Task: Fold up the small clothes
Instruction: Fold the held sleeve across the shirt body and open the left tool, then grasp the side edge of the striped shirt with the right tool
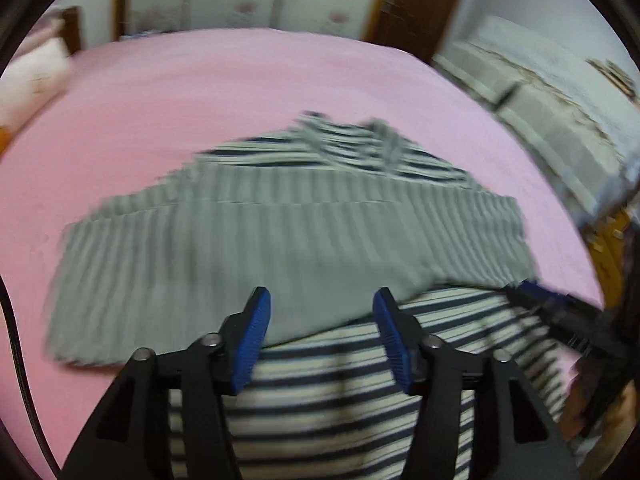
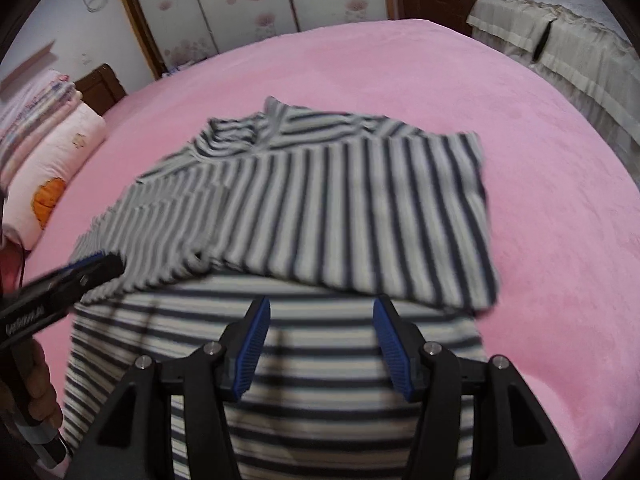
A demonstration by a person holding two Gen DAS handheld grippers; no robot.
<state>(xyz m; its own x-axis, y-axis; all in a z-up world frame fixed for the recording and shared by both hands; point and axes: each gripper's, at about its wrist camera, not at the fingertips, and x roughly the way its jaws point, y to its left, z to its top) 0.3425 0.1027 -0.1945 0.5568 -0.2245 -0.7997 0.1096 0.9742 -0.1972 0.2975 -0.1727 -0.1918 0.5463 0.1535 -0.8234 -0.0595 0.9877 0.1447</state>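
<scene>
Striped shirt [image 2: 288,216] on pink bed [image 2: 540,200], sleeves folded across, hem toward 6 o'clock. Soft, light, limp; likely best pinched at the hem corners. Left gripper [image 1: 322,336] and right gripper [image 2: 322,340] tilted steeply down over the lower body, jaws half apart, nothing between.
</scene>
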